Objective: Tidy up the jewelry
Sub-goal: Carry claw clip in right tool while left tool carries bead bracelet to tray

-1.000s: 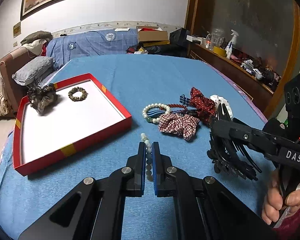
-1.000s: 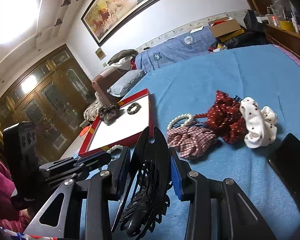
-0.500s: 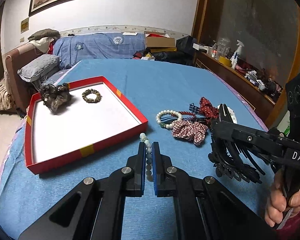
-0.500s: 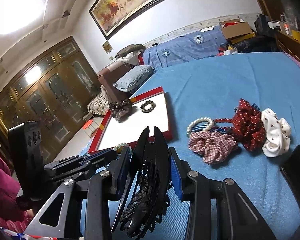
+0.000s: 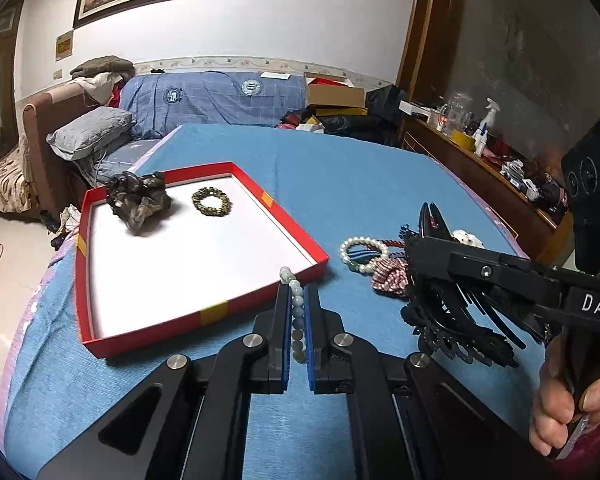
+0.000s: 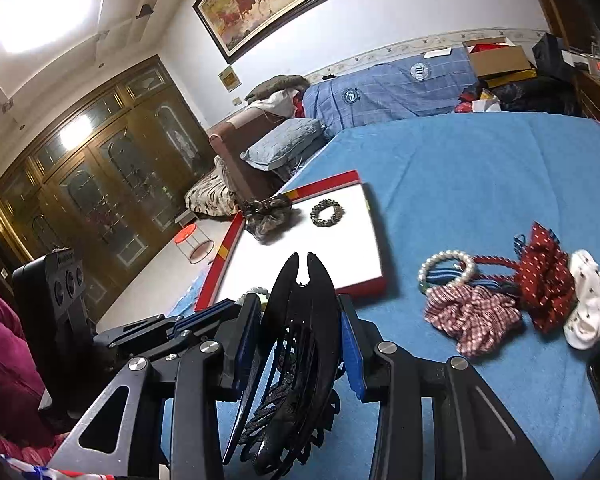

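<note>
Left gripper (image 5: pixel 298 316): clamped on pale green bead bracelet (image 5: pixel 296 312).
Right gripper (image 6: pixel 300 336): part-open, gripping black plastic claw hair clip (image 6: pixel 300 344).

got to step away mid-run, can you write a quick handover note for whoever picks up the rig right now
Left claw: shut on the pale bead bracelet, held near the red tray's front edge.
Right claw: shut on the black hair claw clip.
Done: dark scrunchie and bronze bead bracelet lie in the tray.
Left: set both held pieces in the tray, then the pile on the blue cloth: pearl bracelet, plaid scrunchie, red dotted scrunchie, white scrunchie.
</note>
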`<state>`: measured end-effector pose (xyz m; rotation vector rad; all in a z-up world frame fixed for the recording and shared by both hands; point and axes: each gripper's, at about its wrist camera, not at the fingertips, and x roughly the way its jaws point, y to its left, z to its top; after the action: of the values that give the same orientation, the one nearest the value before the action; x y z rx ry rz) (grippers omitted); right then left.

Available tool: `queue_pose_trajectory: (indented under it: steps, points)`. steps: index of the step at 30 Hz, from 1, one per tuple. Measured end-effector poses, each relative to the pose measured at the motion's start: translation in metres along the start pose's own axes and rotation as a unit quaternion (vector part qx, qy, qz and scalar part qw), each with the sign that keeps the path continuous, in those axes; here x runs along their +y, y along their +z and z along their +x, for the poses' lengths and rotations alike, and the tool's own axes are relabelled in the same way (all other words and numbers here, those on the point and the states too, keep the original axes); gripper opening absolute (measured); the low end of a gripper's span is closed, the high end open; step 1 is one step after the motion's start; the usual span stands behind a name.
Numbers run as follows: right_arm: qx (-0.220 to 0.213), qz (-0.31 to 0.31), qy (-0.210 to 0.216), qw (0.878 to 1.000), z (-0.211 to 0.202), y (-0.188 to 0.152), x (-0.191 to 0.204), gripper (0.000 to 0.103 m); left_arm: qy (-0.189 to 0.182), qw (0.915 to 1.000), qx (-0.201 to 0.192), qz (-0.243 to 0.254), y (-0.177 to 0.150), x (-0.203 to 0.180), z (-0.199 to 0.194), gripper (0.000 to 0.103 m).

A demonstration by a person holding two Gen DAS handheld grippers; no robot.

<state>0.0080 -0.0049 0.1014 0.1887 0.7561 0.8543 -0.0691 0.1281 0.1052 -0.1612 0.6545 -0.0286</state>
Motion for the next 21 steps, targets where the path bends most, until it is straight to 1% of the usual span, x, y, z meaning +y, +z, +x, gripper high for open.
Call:
queue_pose_trajectory:
  steps: [13, 21]
  points:
    - [0.02, -0.008, 0.01, 1.0, 0.034, 0.03, 0.019, 0.042, 0.025, 0.9994, -0.009, -0.024, 0.023, 0.042, 0.002, 0.005]
    - [0.03, -0.012, 0.008, 0.999, 0.058, 0.05, 0.025, 0.042, 0.043, 0.9988, -0.002, -0.024, 0.041, 0.063, 0.018, 0.005]
